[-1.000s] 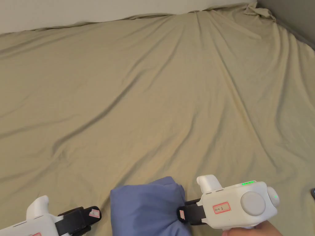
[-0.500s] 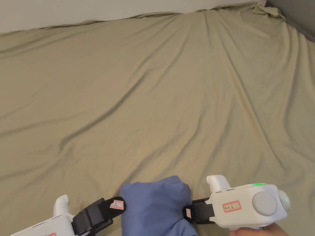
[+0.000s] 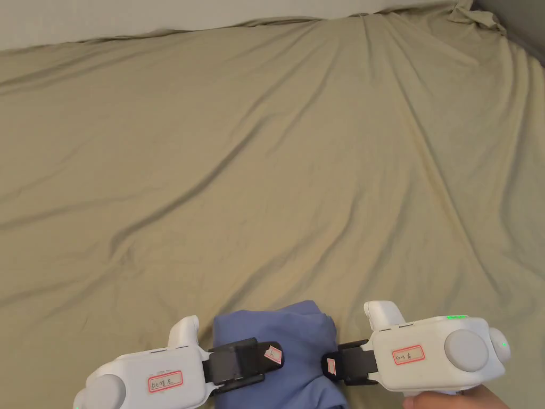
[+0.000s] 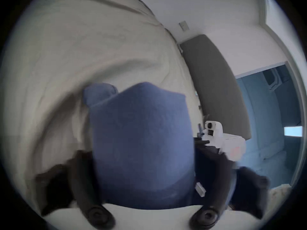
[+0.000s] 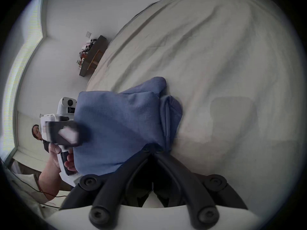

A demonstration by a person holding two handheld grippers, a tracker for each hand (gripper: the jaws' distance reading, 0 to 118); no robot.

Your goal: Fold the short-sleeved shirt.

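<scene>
Most of the head view is taken by a wide bed sheet (image 3: 277,160), tan and creased, with long wrinkles running from the far edge toward the person. At the near edge of it, low in the middle of the head view, sits the short-sleeved shirt (image 3: 287,346), a blue bundle already gathered into thick layers, with a rolled fold at its far corner.

Both grippers flank that bundle. The right gripper (image 3: 331,367) reaches in from the right, and the right gripper view shows its two black jaws brought together to a point on the shirt's (image 5: 119,125) edge, pinching the cloth. A hand (image 3: 452,398) shows under its white body at the bottom of the head view.

The left gripper (image 3: 269,356) lies over the shirt's left part. In the left gripper view its jaws stand spread wide, one on either side of the blue cloth (image 4: 141,142), which bulges up between them; whether they press on it cannot be told, as that picture is blurred.

Off the bed, a dark grey headboard panel (image 4: 221,90) leans against the white wall.
</scene>
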